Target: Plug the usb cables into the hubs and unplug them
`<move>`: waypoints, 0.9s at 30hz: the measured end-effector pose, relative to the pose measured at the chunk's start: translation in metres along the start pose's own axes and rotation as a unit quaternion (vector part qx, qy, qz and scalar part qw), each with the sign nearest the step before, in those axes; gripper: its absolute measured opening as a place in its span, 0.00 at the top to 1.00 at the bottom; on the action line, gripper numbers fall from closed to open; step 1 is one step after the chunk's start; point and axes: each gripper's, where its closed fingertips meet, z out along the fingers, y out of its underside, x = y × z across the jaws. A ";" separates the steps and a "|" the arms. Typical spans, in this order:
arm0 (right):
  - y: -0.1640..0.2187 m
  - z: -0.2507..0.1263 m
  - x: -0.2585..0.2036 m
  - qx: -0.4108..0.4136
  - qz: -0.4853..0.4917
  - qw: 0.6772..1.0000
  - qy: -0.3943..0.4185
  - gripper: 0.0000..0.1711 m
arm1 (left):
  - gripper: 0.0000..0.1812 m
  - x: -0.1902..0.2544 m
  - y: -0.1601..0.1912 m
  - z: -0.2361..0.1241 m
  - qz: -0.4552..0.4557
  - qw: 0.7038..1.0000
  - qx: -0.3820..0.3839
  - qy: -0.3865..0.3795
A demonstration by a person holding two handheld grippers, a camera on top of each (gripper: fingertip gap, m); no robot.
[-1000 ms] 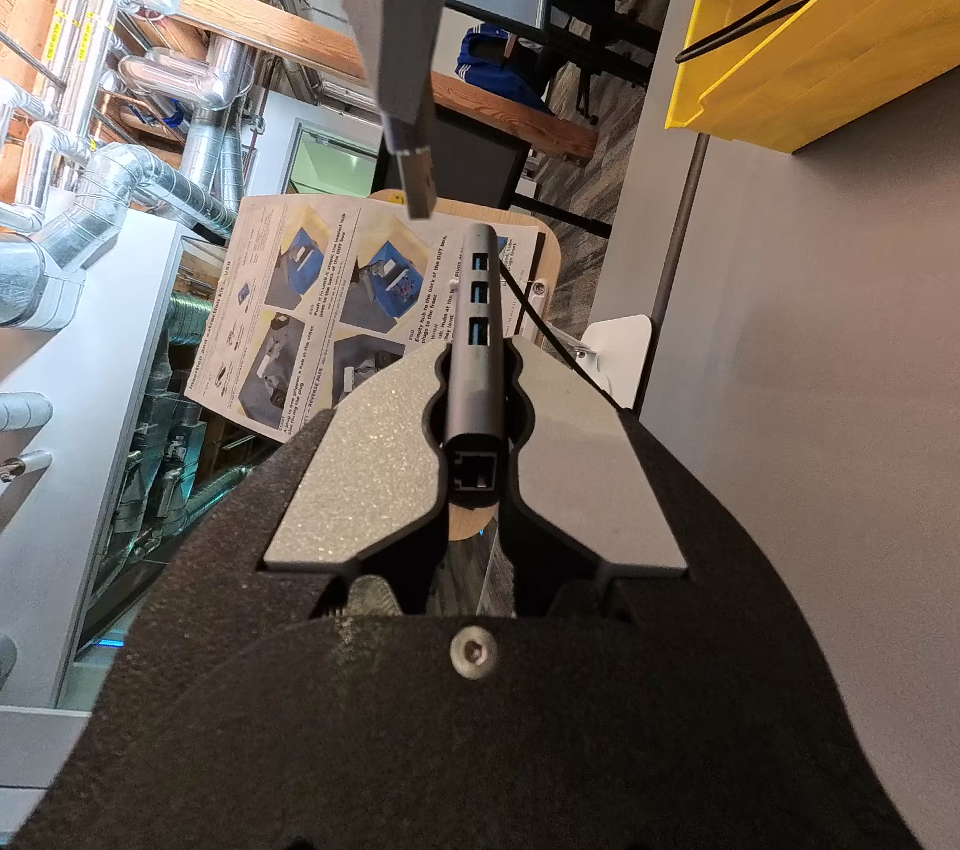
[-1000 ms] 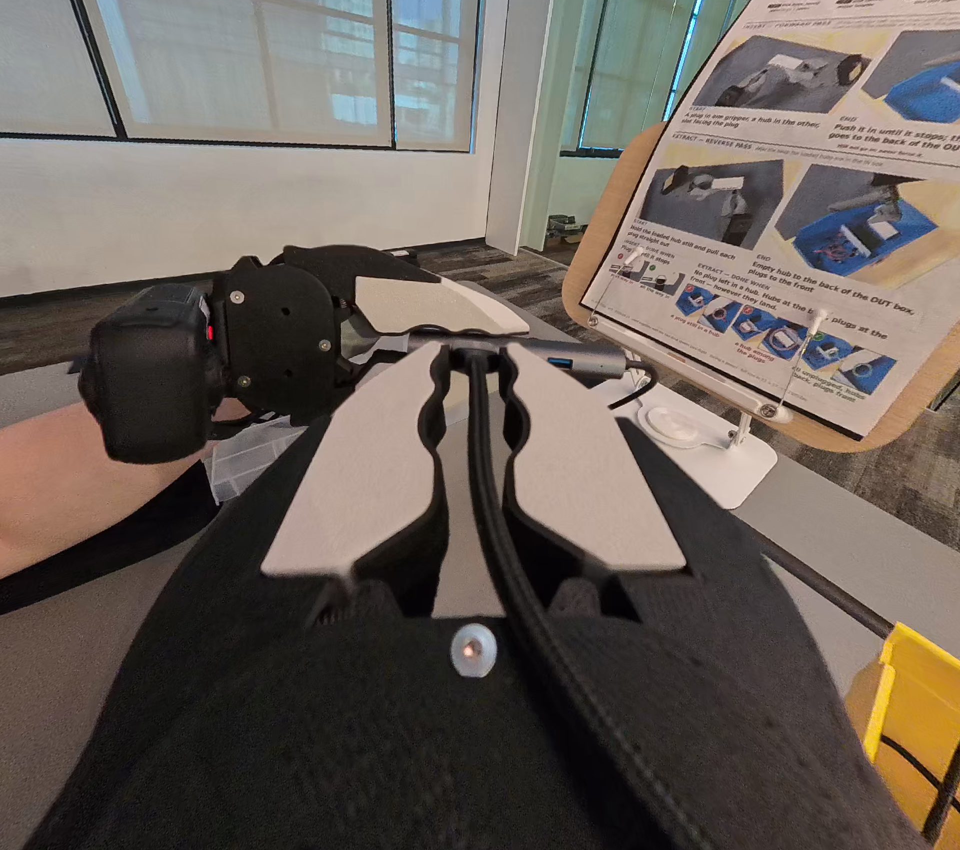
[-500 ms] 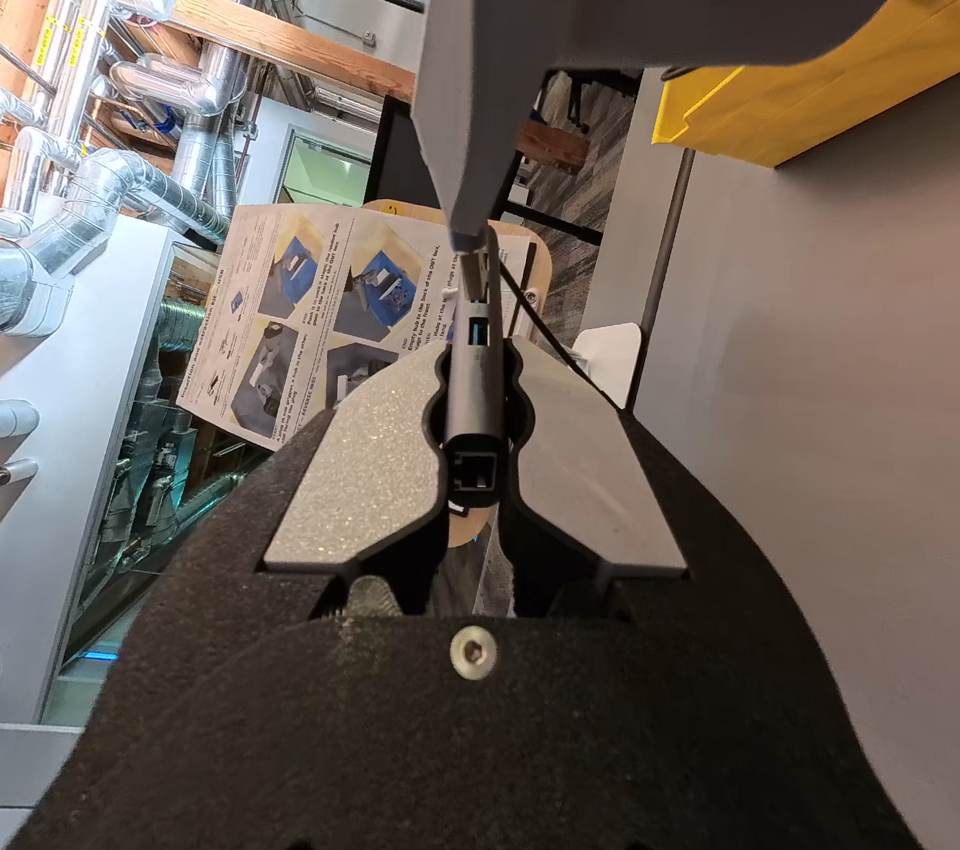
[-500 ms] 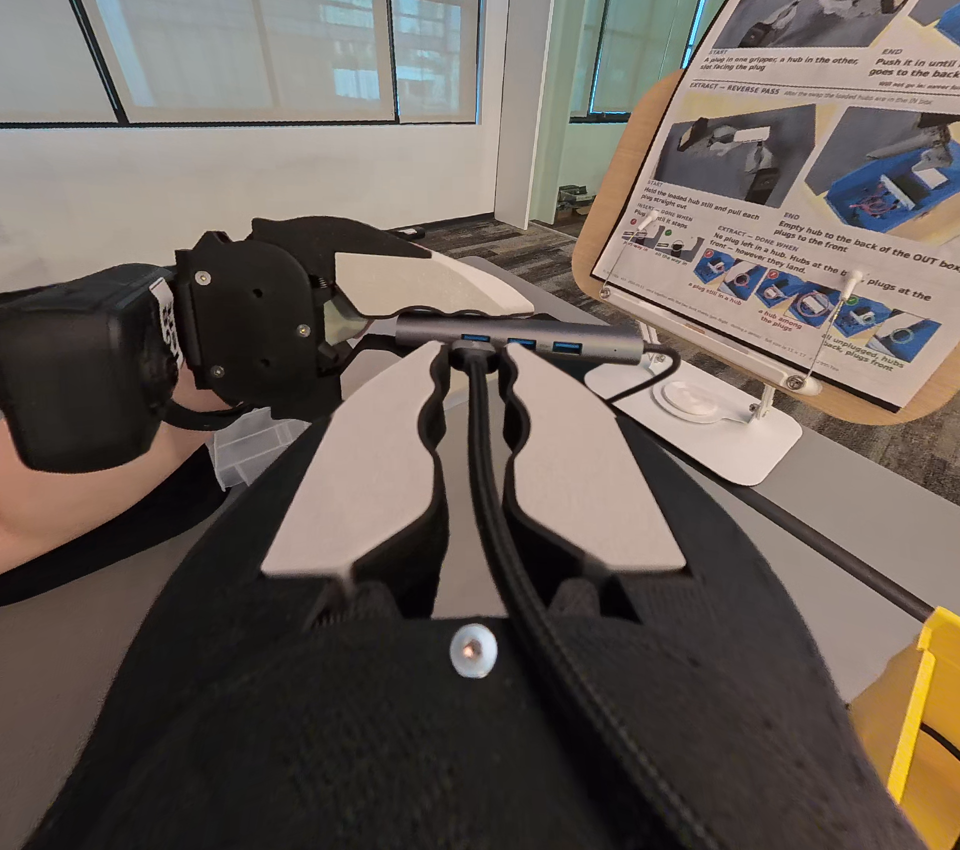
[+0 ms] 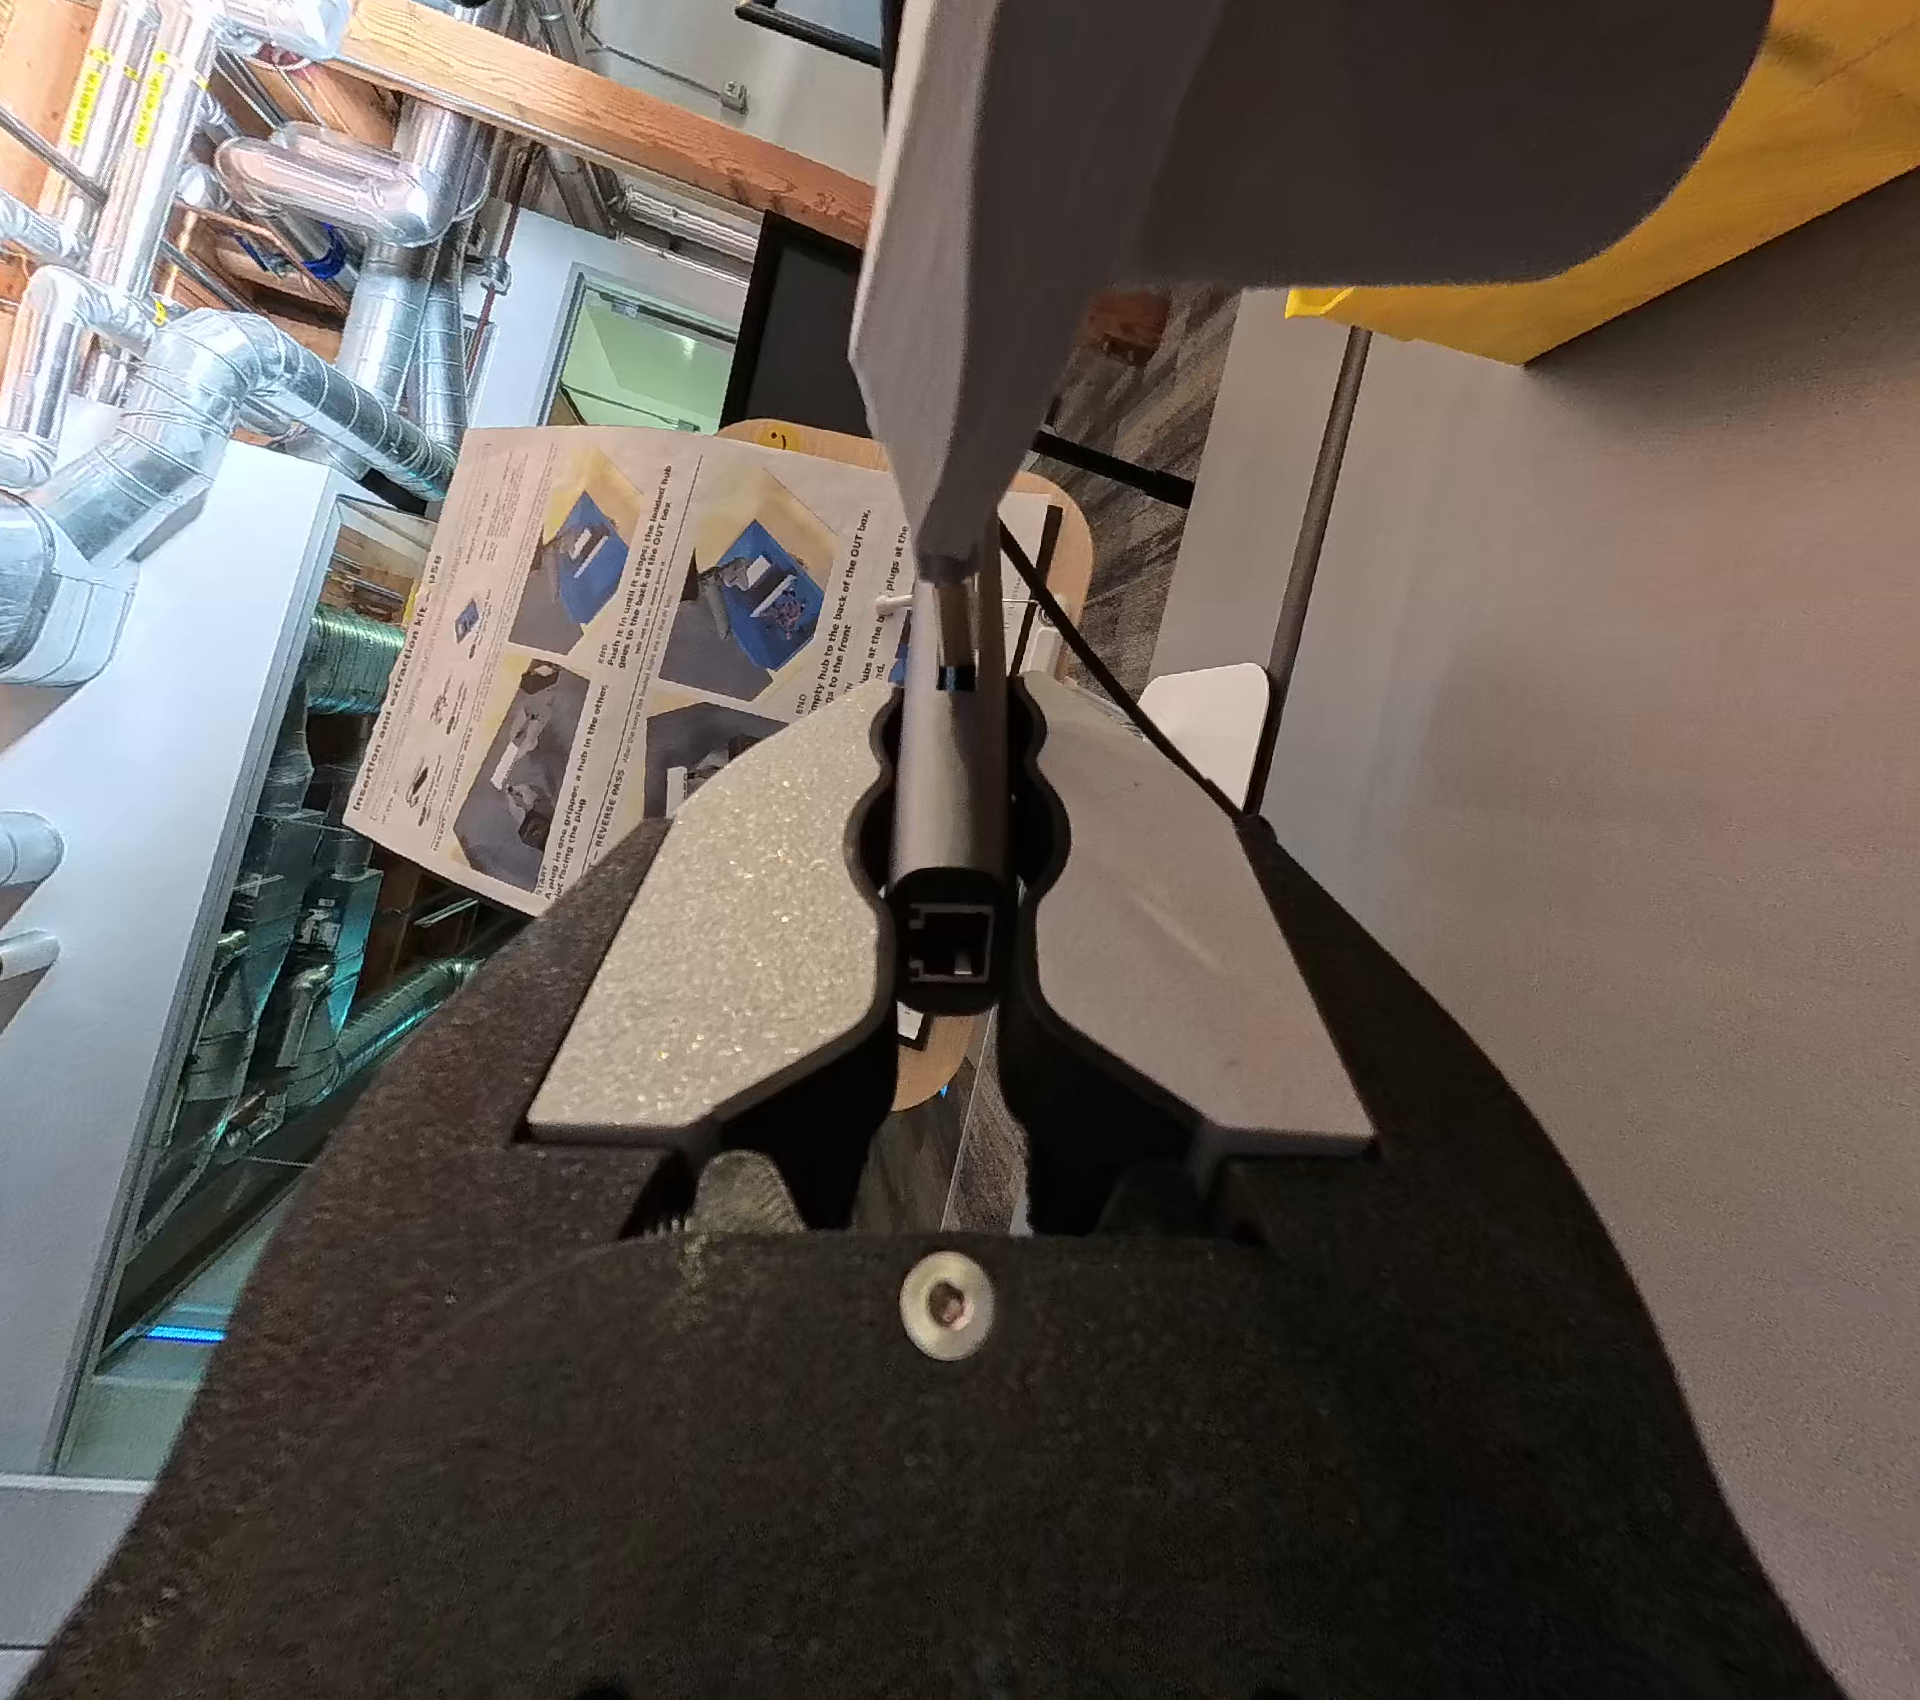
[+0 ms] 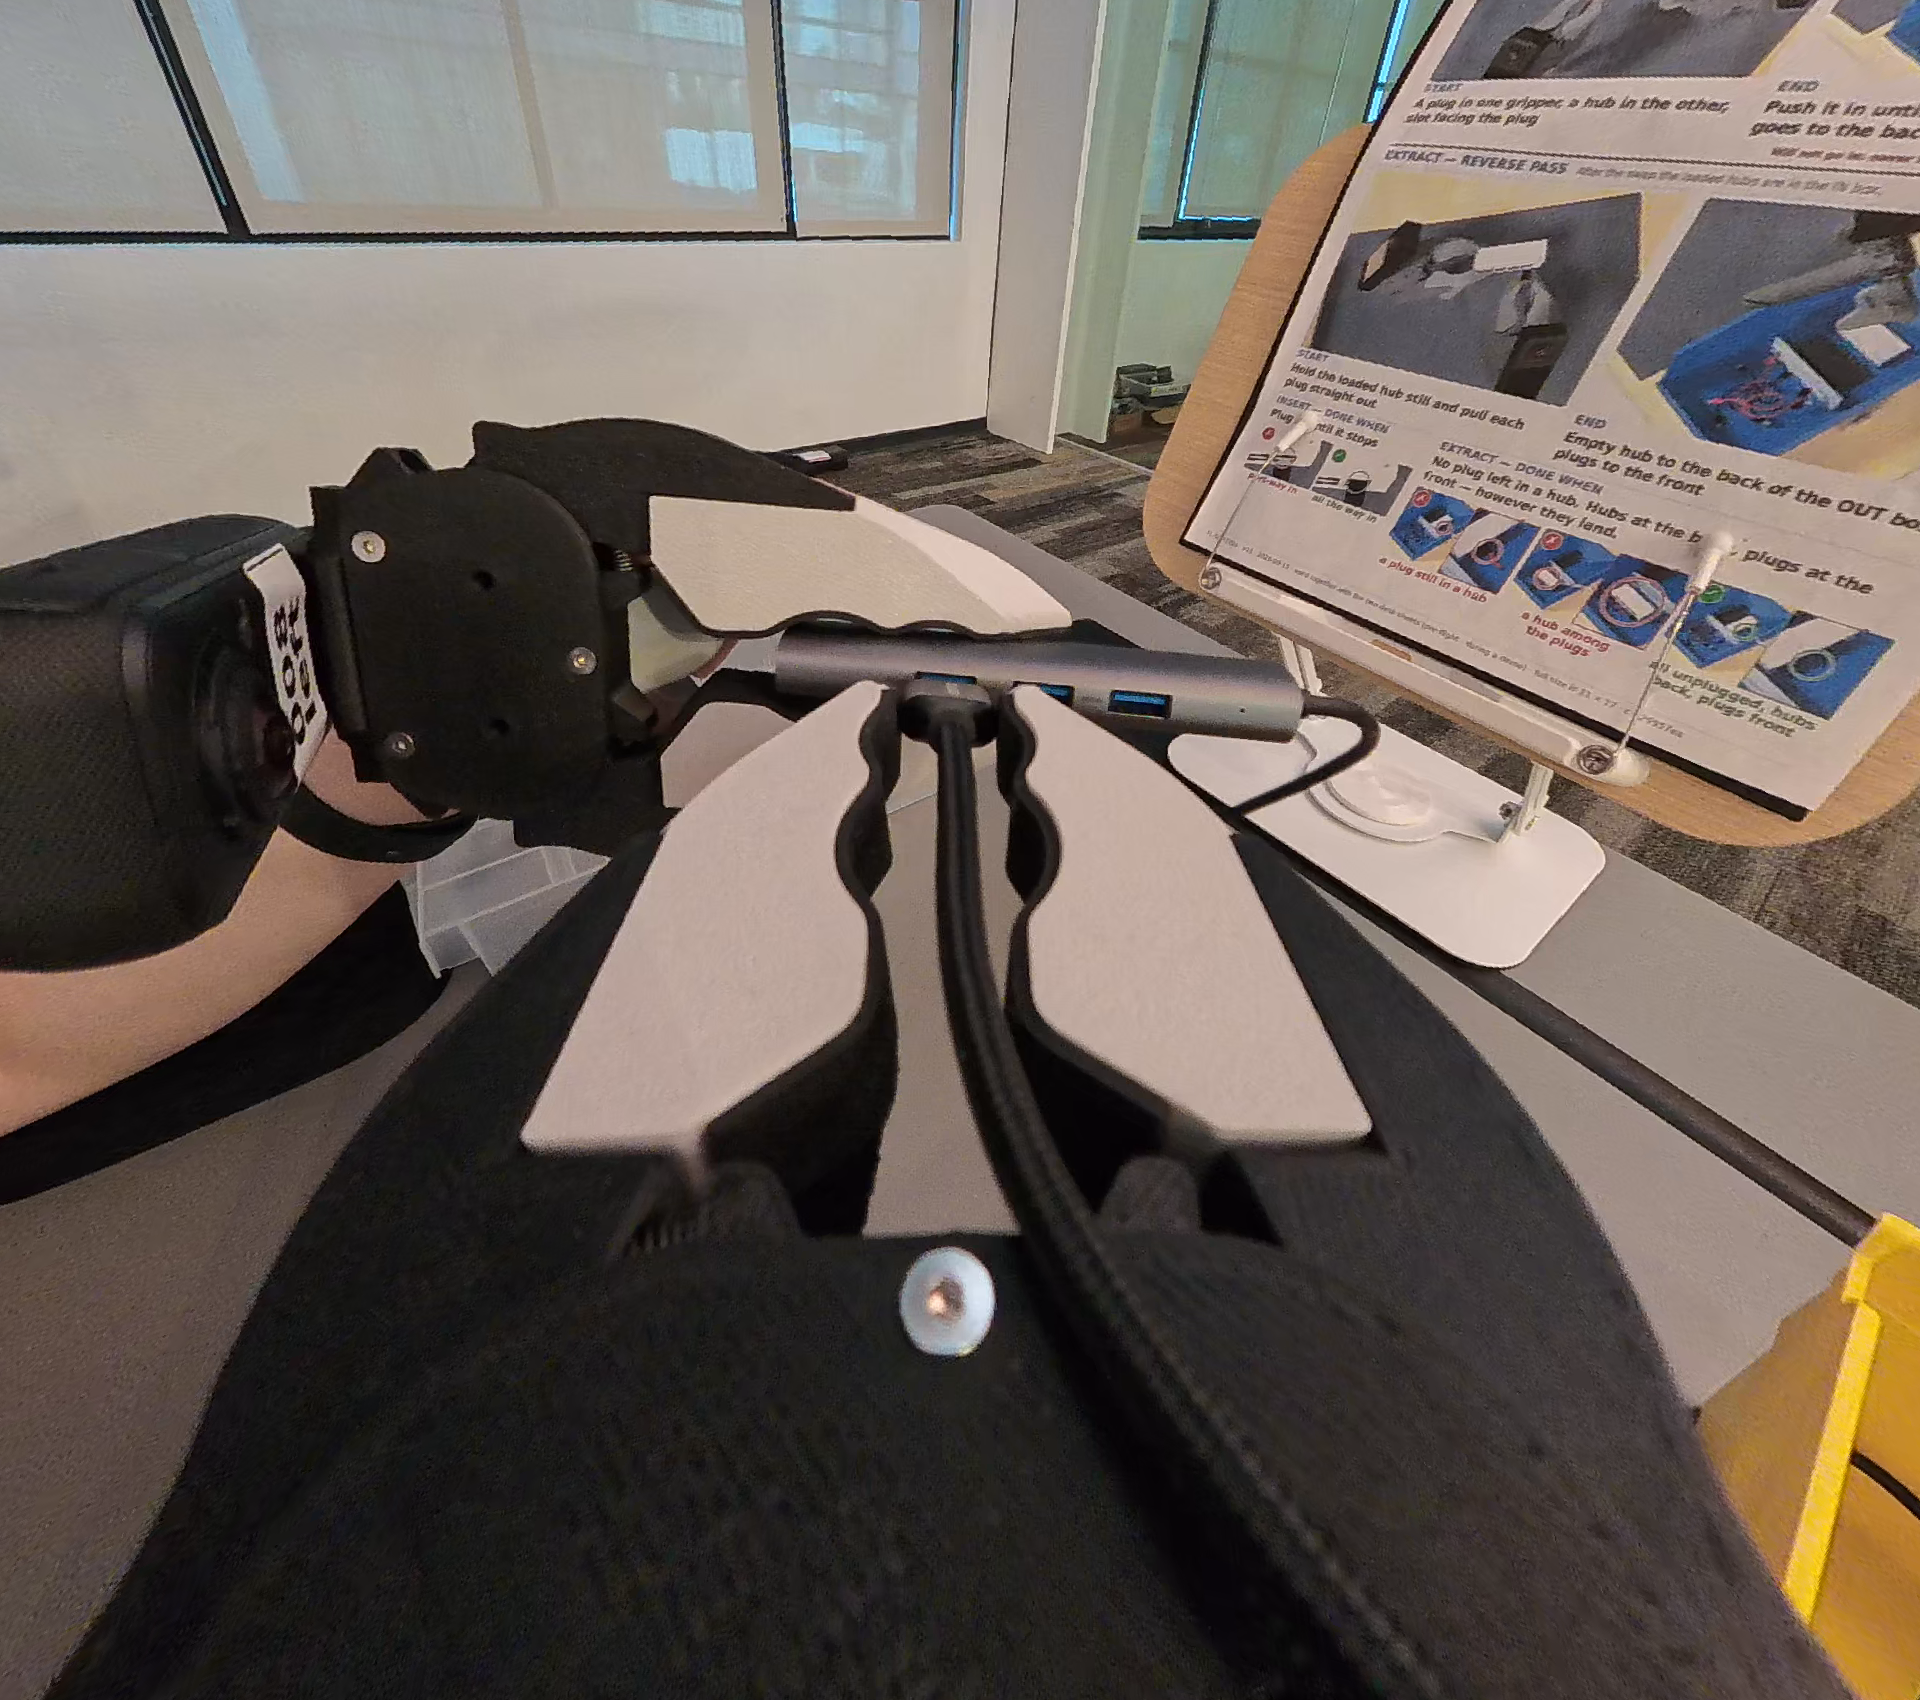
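Left gripper (image 5: 948,803) clamped on grey USB hub (image 6: 1039,665), held off the grey table (image 5: 1610,715), blue ports facing the right gripper. Right gripper (image 6: 948,715) clamped on black braided cable (image 6: 971,923) just behind the plug (image 6: 940,694); plug sits at the leftmost port, seating depth unclear. Instruction sheet on stand (image 6: 1621,362) and yellow bin (image 6: 1849,1442) at right.

Each gripper has a rough black body with one silver screw (image 6: 945,1302) in the middle and two flat pale grey fingers (image 6: 727,933) with wavy black inner edges. The left gripper (image 6: 883,601) carries a black camera block (image 6: 135,694).
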 end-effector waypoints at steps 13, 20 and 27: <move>0.000 0.001 -0.001 0.012 0.003 1.000 -0.004 0.89 | 0.91 0.000 -0.006 -0.002 -0.027 1.000 0.014 0.000; -0.003 -0.001 -0.004 0.027 0.005 1.000 -0.015 0.89 | 0.91 -0.004 -0.010 -0.005 -0.029 0.999 0.018 -0.015; -0.004 -0.002 -0.007 0.025 -0.002 0.999 -0.019 0.89 | 0.91 -0.006 -0.011 -0.008 0.005 1.000 0.009 -0.028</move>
